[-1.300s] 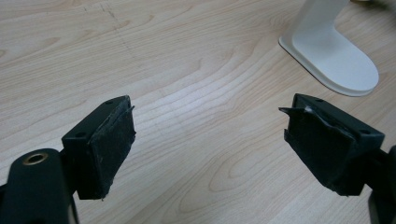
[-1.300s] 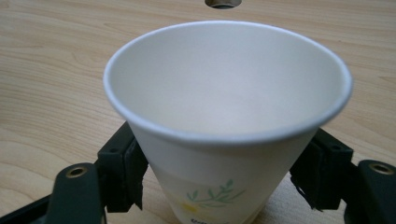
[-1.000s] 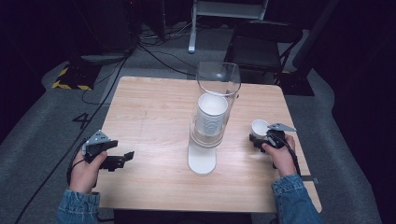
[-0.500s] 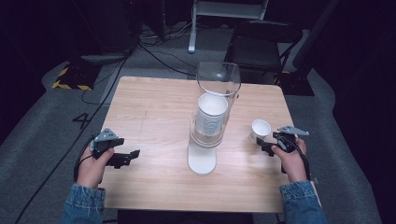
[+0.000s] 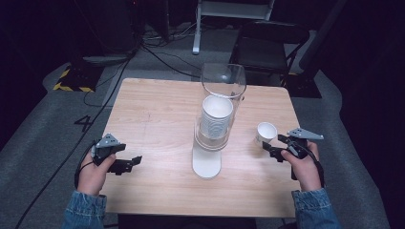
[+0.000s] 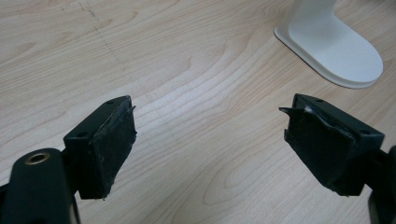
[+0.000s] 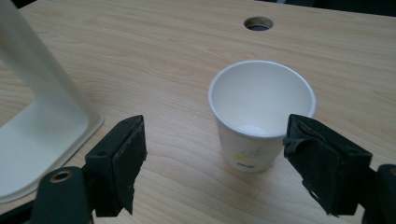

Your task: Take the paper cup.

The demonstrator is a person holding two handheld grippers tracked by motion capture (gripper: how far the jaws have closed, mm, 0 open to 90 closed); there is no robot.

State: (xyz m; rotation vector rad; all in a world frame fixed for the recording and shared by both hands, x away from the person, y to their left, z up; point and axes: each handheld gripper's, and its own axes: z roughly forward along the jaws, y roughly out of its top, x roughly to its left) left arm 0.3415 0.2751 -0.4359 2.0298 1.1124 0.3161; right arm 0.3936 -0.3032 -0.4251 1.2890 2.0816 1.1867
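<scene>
A single white paper cup (image 5: 265, 132) stands upright on the tabletop (image 5: 162, 114), right of centre, apart from the cup dispenser (image 5: 213, 125) whose clear tube holds a stack of cups above a white base. The right gripper (image 5: 275, 147) sits just near of the cup with its jaws spread wide; in the right gripper view the cup (image 7: 261, 114) stands beyond and between them, close to the right-hand jaw but not pinched. The left gripper (image 5: 132, 162) rests low at the near left, jaws likewise spread and holding nothing, well apart from the dispenser.

The cup looks light and empty, so the likely risk is a jaw tip nudging it over or sliding it away if the gripper advances off-centre. Closing too hard could crumple the thin wall.
</scene>
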